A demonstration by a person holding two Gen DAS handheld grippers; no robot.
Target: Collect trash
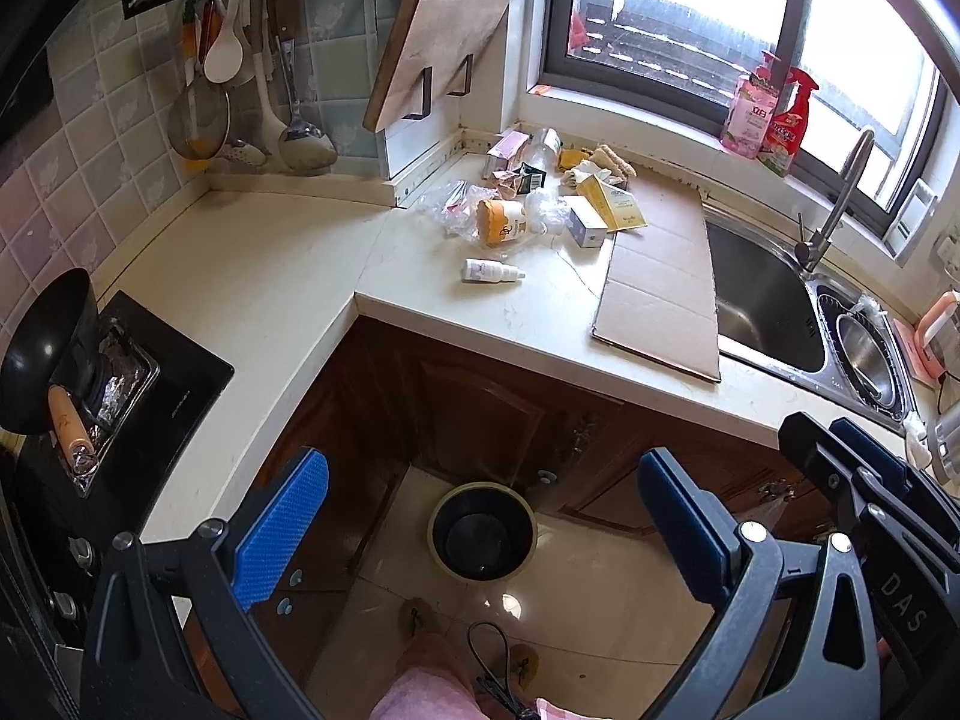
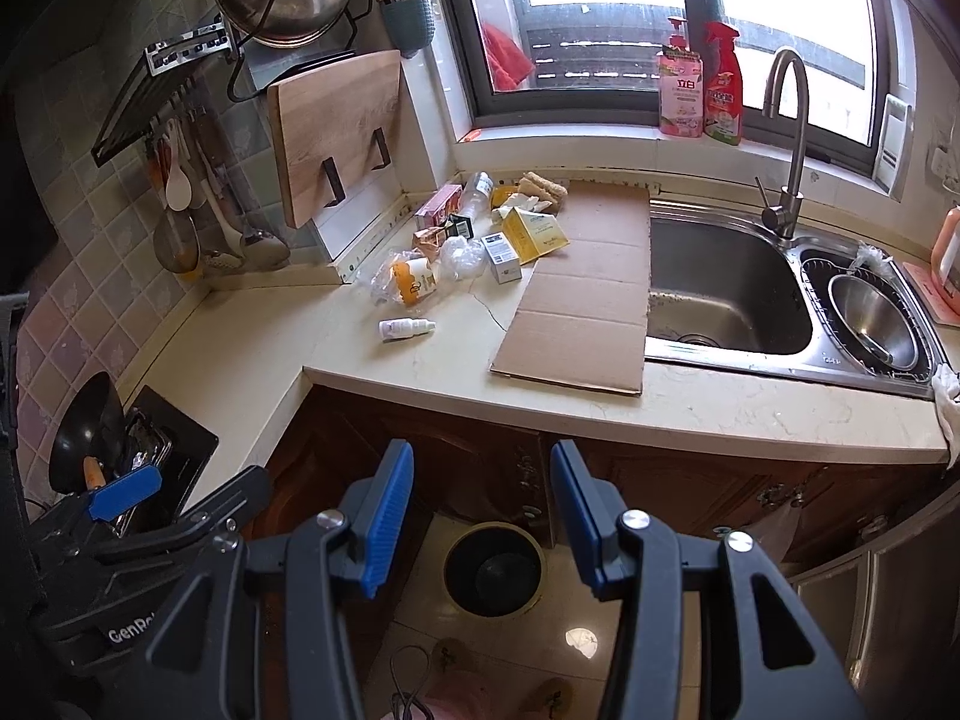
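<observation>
On the left, the left tool [image 1: 480, 531] hangs spread wide with nothing in it. The trash pile [image 2: 474, 240] of wrappers and cartons crowds the table [image 2: 720, 408] corner beside a flat cardboard sheet [image 2: 588, 300], probably gathered for disposal. The bin [image 2: 493, 570] waits on the floor right below, handy for drops. The right tool [image 2: 482, 519] gapes empty too.

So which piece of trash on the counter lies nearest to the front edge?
The small white bottle, lying on its side, apart from the pile behind it.
</observation>
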